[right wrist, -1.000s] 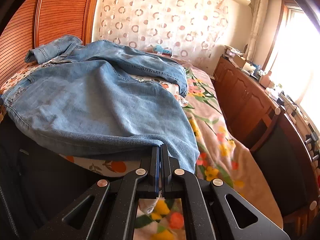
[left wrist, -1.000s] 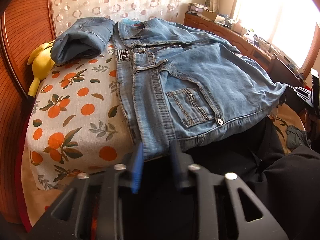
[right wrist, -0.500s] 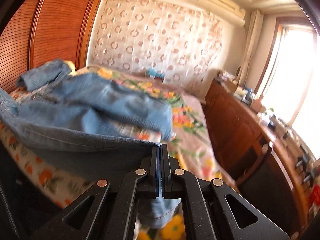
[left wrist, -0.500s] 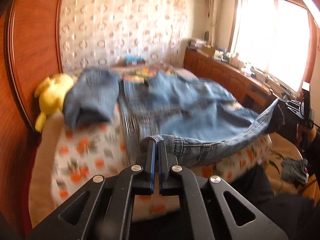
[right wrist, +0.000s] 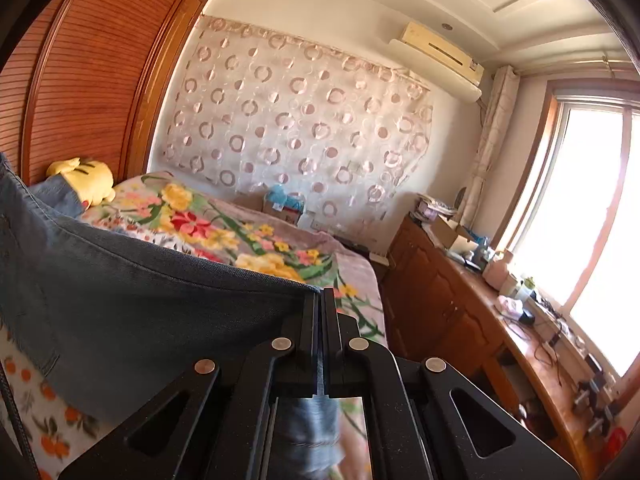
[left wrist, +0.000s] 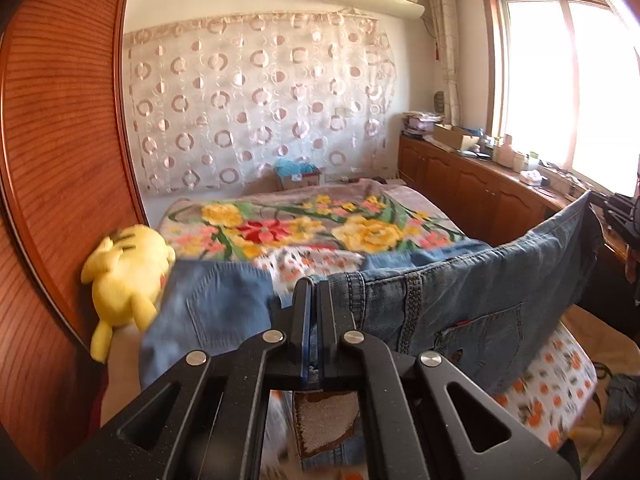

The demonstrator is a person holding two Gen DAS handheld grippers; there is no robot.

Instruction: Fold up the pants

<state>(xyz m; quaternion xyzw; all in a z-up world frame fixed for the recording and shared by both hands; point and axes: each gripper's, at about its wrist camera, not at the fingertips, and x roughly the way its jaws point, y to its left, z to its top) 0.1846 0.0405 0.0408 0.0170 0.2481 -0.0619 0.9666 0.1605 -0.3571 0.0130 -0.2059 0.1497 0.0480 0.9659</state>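
The blue denim pants (left wrist: 460, 304) hang lifted above the bed, the waistband stretched between both grippers. My left gripper (left wrist: 313, 292) is shut on one end of the waistband; a leather patch shows below it. My right gripper (right wrist: 321, 300) is shut on the other end, and the pants (right wrist: 140, 304) drape to its left. Another folded denim piece (left wrist: 208, 312) lies on the bed at the left.
The bed (left wrist: 320, 224) has a floral blanket and an orange-print sheet (left wrist: 560, 392). A yellow plush toy (left wrist: 124, 272) lies by the wooden wardrobe (left wrist: 60, 160). A wooden sideboard (right wrist: 460, 304) with clutter runs along the right under the window.
Both grippers have risen with the waistband, lifting the pants off the bed. The left gripper, open a second ago, closed on the waistband.
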